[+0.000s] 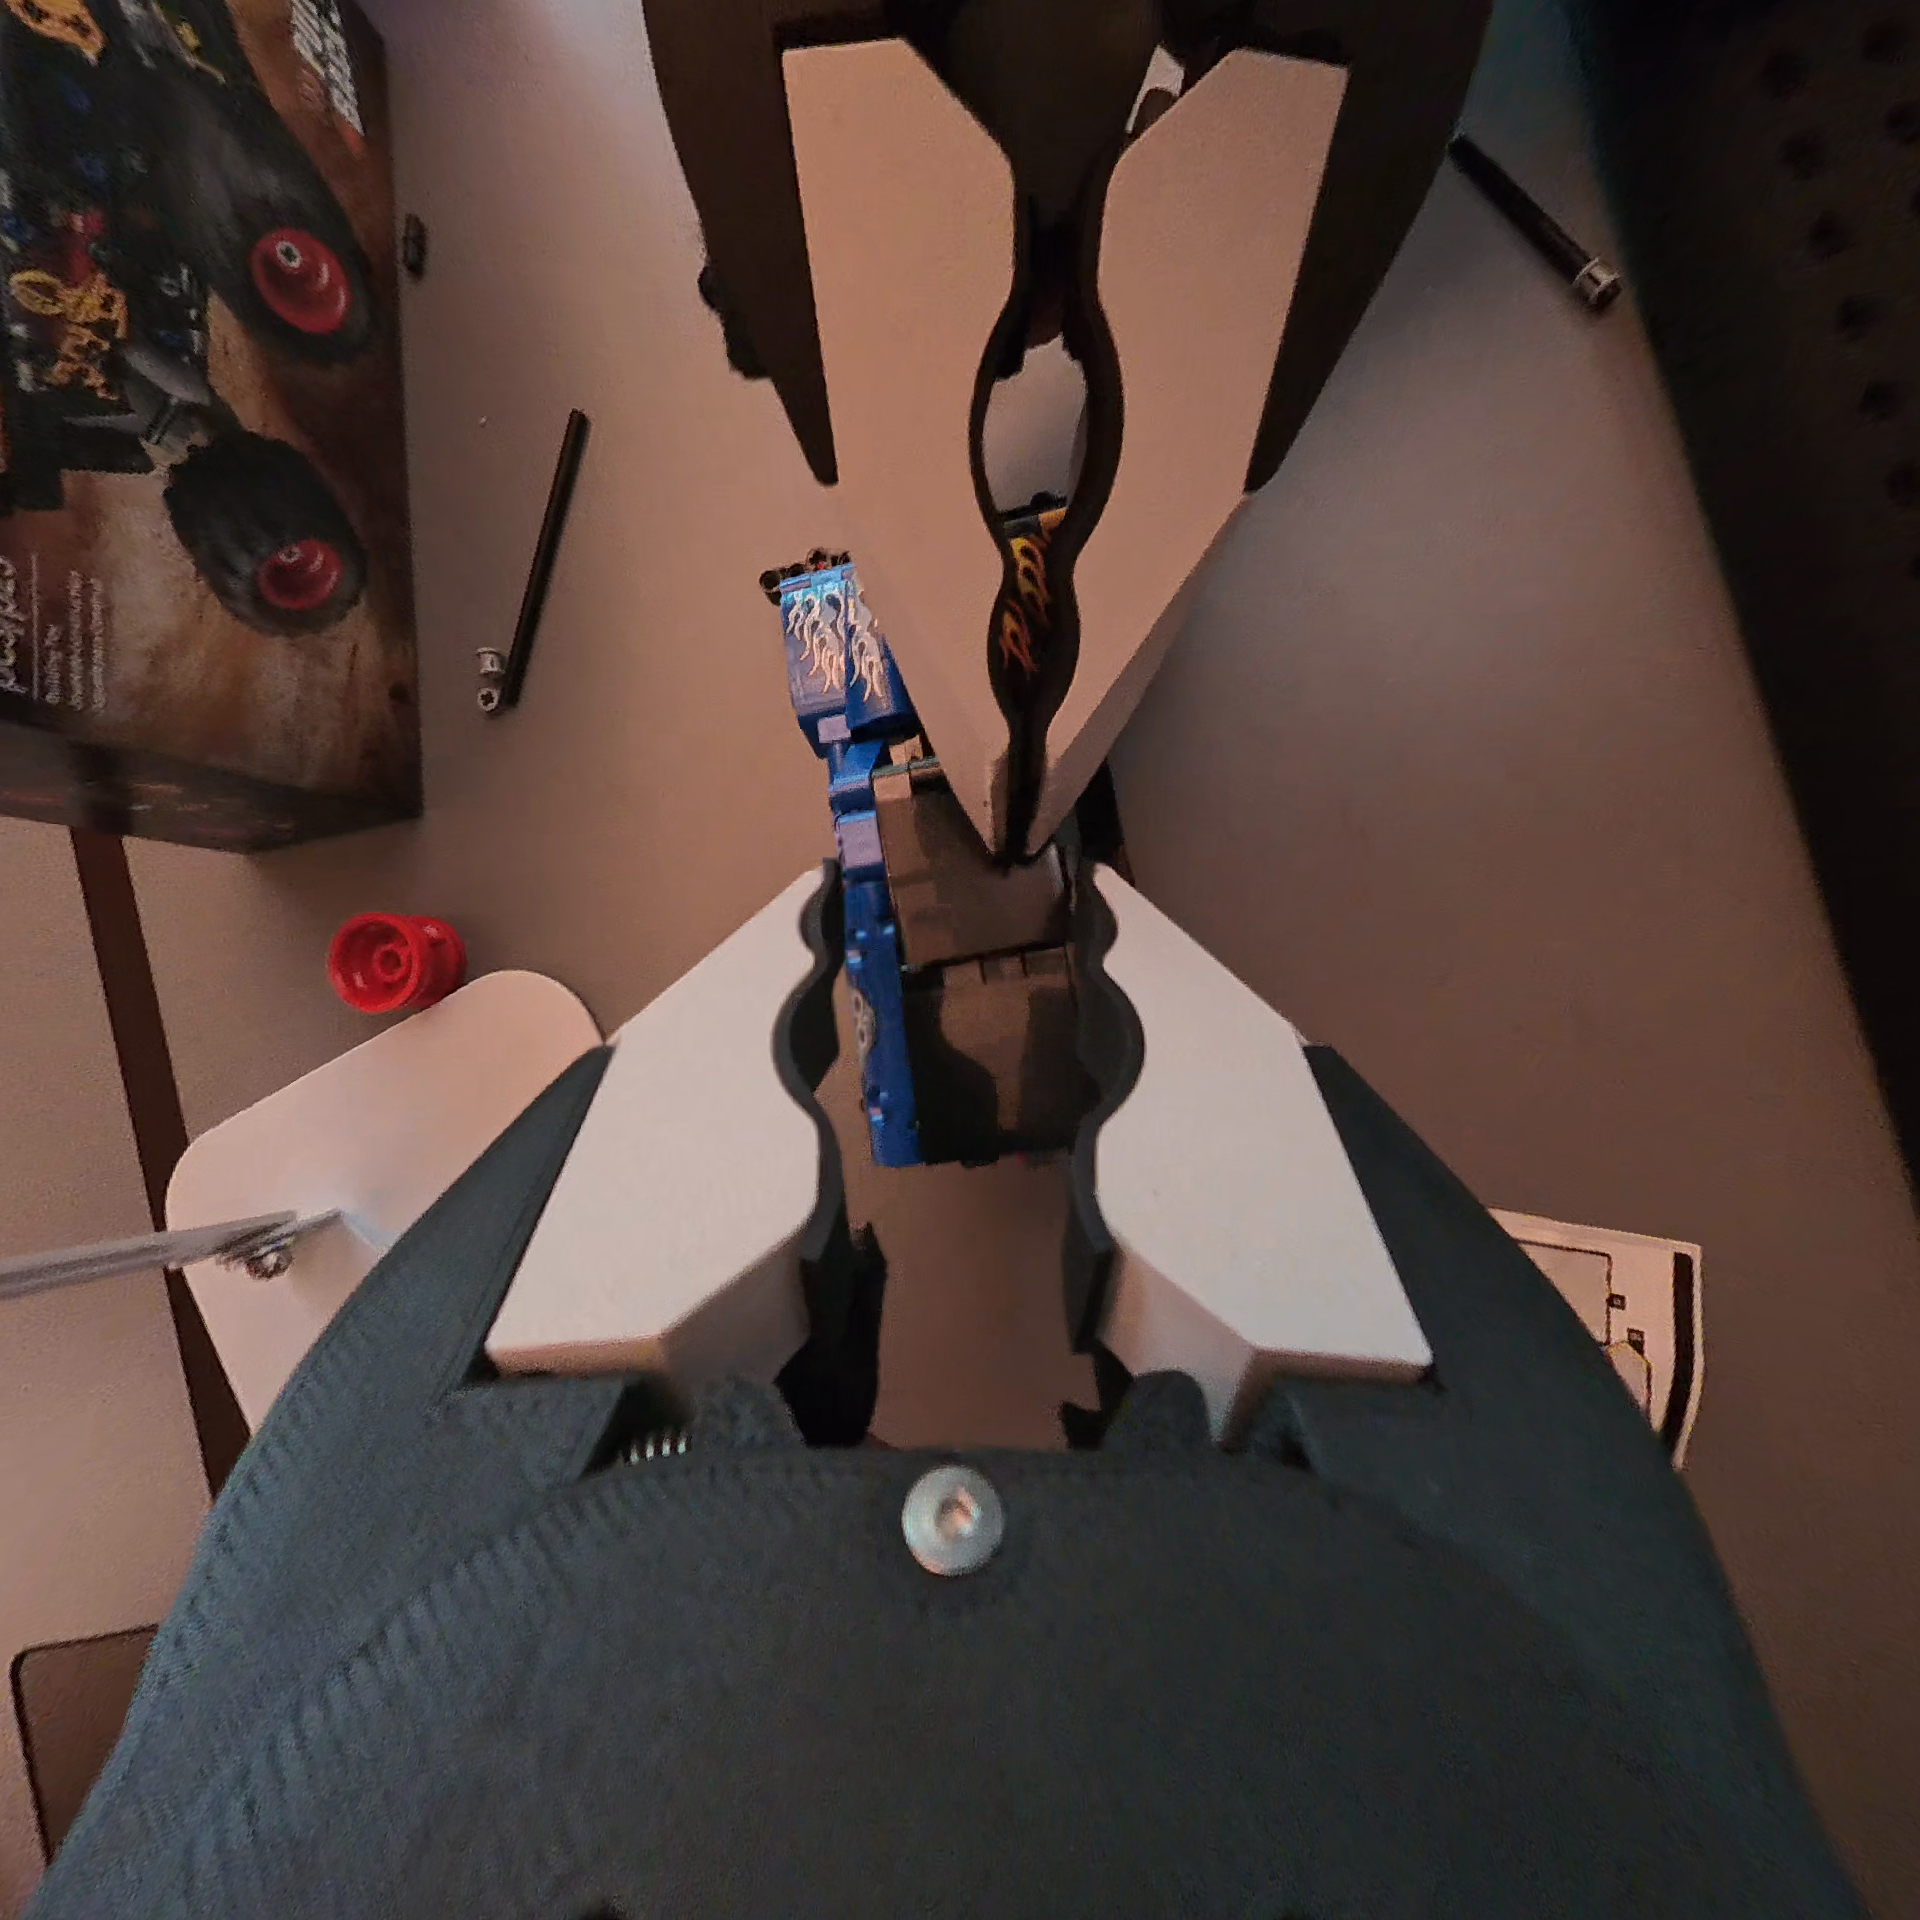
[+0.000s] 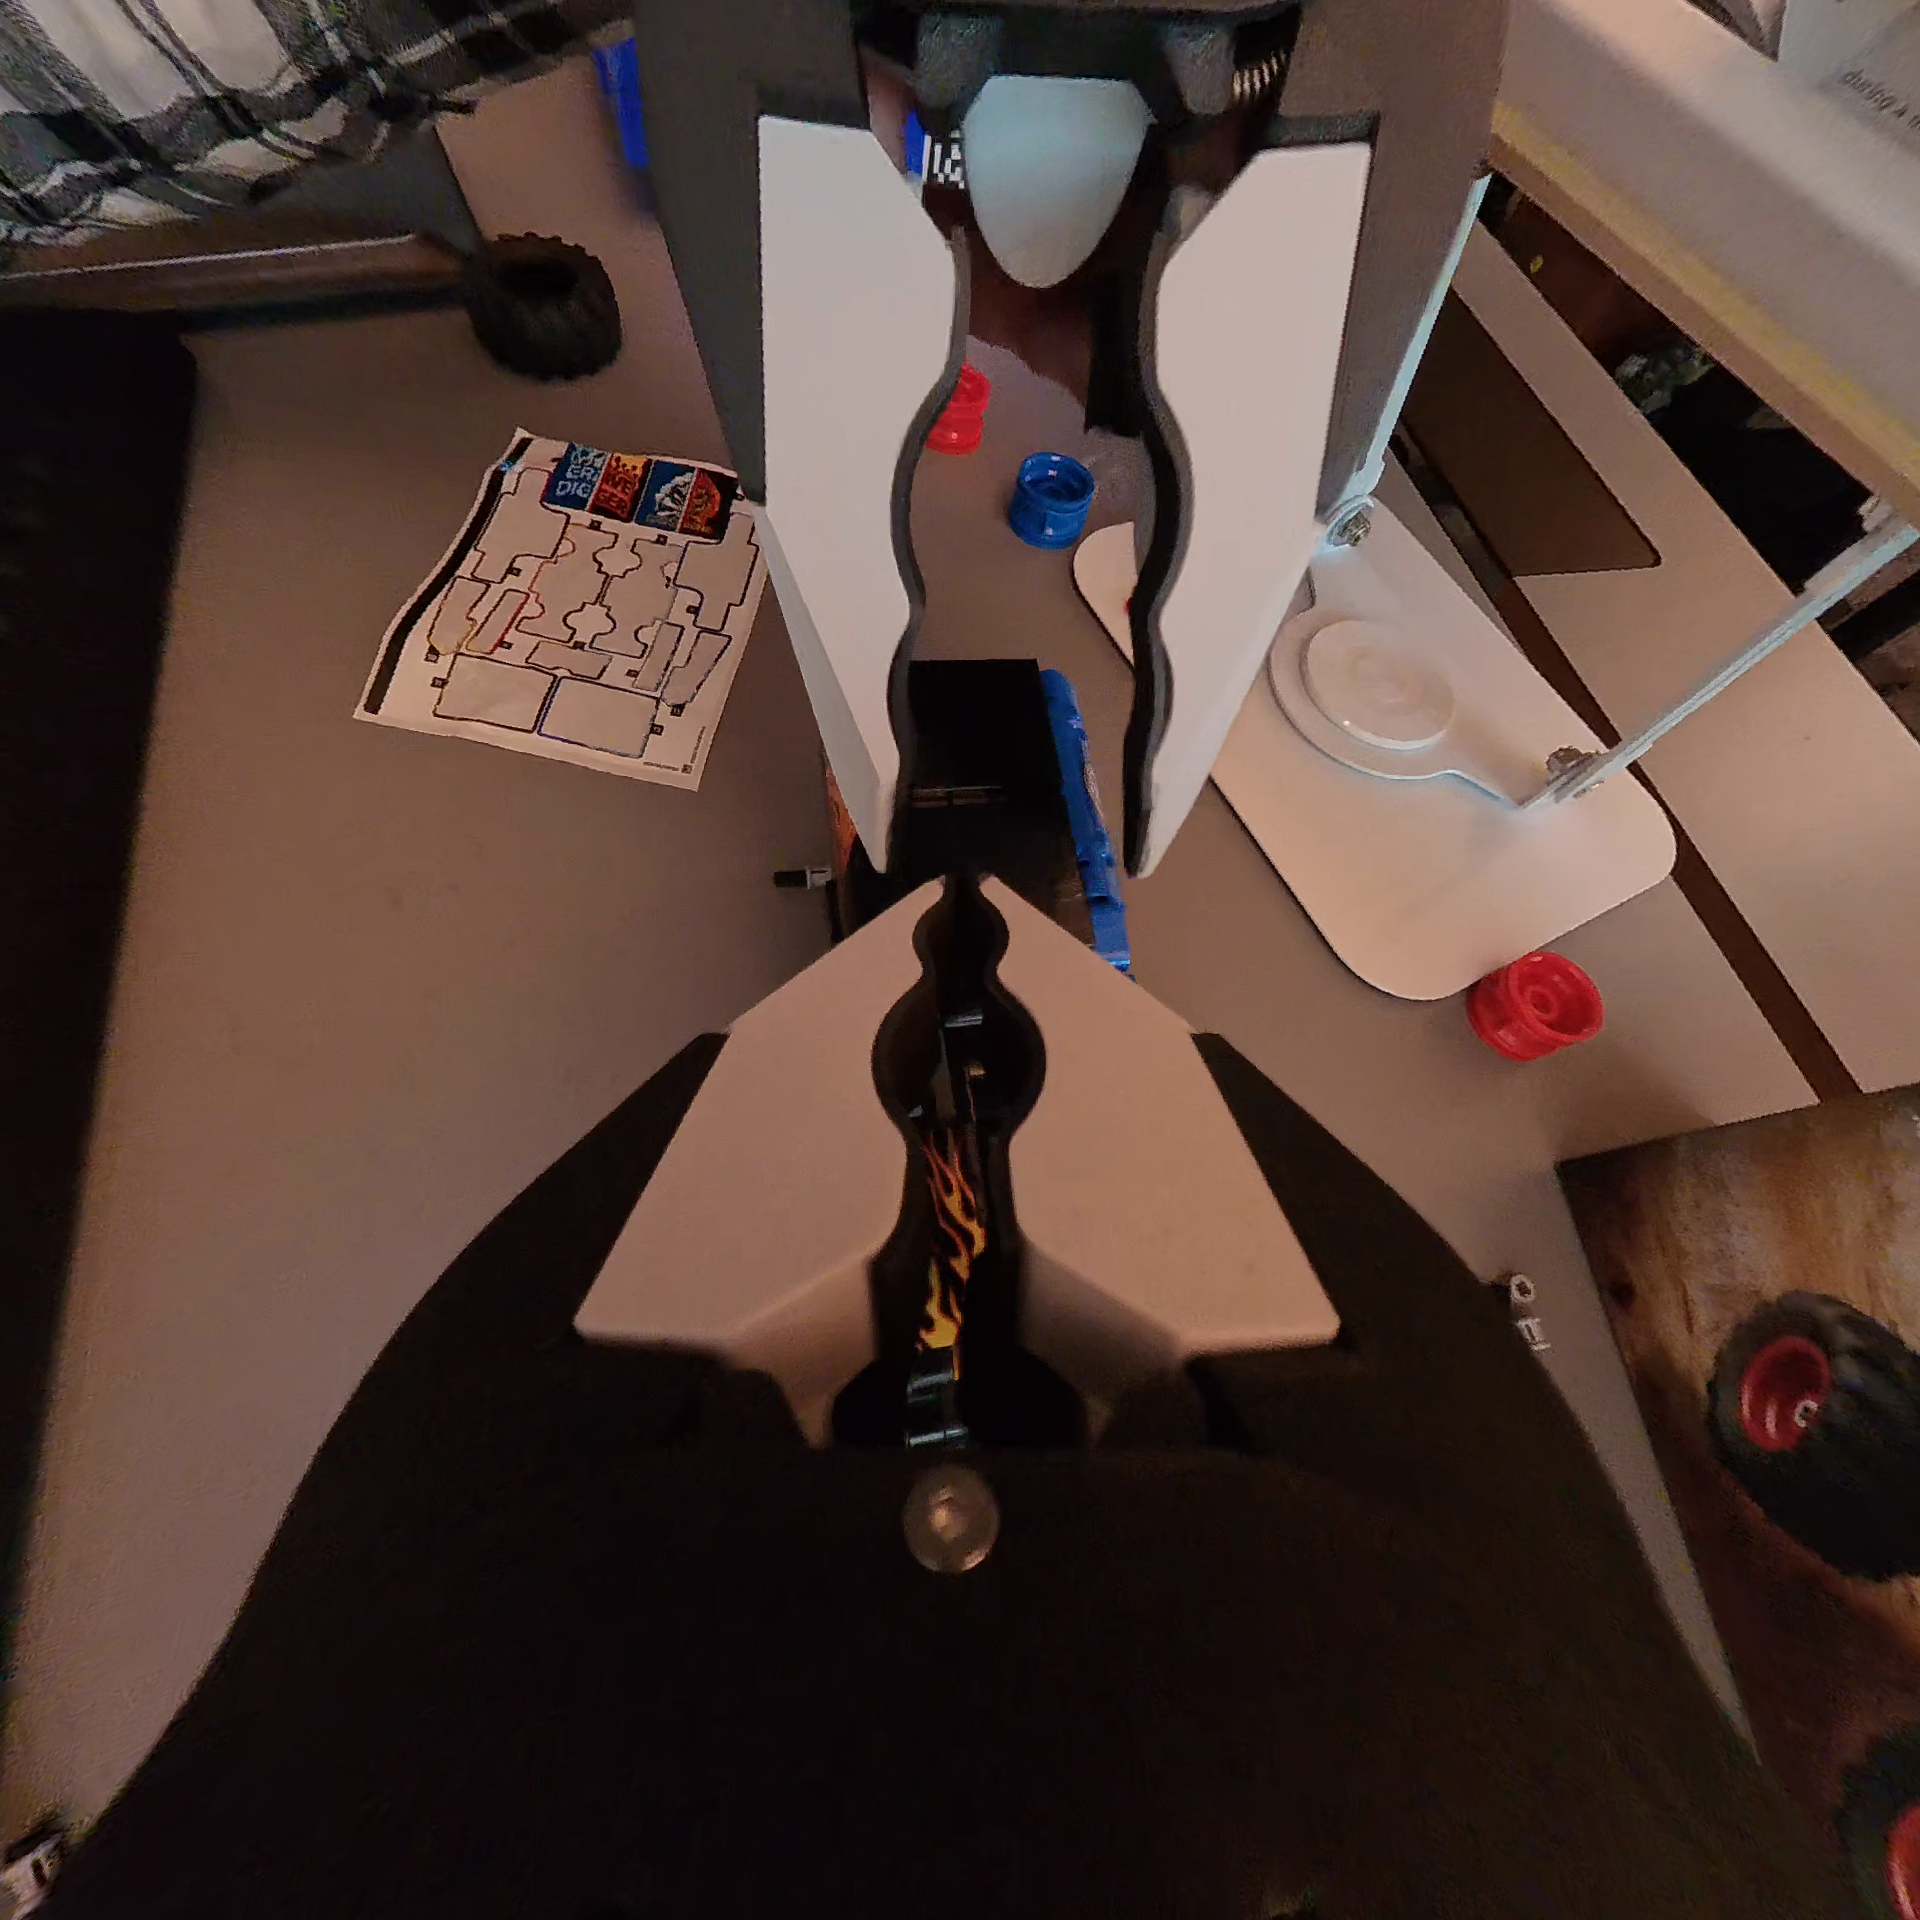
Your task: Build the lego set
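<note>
My right gripper [image 2: 961, 883] is pinched down on a thin black flame-printed panel [image 2: 951, 1262], which runs lengthwise along the slot between my fingers and pokes out just past the tips. Straight ahead, tip to tip with me, my left gripper [image 1: 951, 873] is spread moderately and clamped around the dark block of the truck body [image 1: 987, 997], whose blue flame-decorated side [image 1: 836, 649] runs up the left of that block in the left wrist view. The body's long axis lies in line with both sets of fingers, so the panel's leading edge meets the dark block end-on; from the left wrist view it looks to be touching the block's far end. My judgement: the coming move is a straight push along that shared line, with the left holding firm. Off to the side lie a red wheel hub [image 1: 393, 961], a black axle [image 1: 540, 561] and the sticker sheet [image 2: 566, 613].
</note>
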Tool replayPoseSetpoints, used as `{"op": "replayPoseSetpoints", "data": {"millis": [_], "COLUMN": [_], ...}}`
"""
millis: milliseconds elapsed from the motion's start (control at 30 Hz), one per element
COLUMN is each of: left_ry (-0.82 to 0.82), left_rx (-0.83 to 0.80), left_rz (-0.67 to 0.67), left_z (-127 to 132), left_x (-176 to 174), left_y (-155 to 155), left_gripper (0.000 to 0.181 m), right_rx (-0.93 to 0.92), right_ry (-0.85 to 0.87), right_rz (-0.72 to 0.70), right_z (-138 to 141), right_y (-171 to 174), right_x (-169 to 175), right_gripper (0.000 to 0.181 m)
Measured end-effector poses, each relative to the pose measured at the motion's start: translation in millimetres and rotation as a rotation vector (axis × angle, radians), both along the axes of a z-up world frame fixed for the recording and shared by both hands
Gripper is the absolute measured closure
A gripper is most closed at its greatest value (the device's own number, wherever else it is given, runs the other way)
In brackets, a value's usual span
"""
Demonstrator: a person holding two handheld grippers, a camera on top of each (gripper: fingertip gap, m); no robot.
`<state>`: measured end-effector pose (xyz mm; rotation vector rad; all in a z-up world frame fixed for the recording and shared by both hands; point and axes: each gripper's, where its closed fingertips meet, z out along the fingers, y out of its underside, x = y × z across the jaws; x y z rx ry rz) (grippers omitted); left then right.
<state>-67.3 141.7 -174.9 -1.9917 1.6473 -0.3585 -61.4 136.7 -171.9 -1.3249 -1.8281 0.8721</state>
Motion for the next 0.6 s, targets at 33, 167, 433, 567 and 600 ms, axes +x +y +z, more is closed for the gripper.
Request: {"op": "replayPoseSetpoints", "data": {"millis": [33, 167, 433, 567, 600], "left_ry": [-0.003, -0.035, -0.078, -0.103, -0.107], "left_rx": [0.012, 0.079, 0.168, 0.140, 0.136], "left_rz": [0.008, 0.049, 0.137, 0.154, 0.154], "left_z": [1, 7, -2, -2, -3], "left_x": [-3, -12, -14, -14, -14], "left_y": [-1, -10, -9, -8, -9], "left_gripper": [0.137, 0.141, 0.131, 0.133, 0.136], "right_rx": [-0.002, -0.033, -0.042, -0.080, -0.079], "right_ry": [0.001, -0.009, -0.040, -0.037, -0.040], "right_rz": [-0.007, -0.025, -0.014, -0.003, -0.001], "right_z": [0, 0, 1, 1, 1], "right_y": [0, 0, 3, 1, 1], "right_x": [0, -1, -5, -9, -9], "right_gripper": [0.181, 0.181, 0.181, 0.181, 0.181]}}
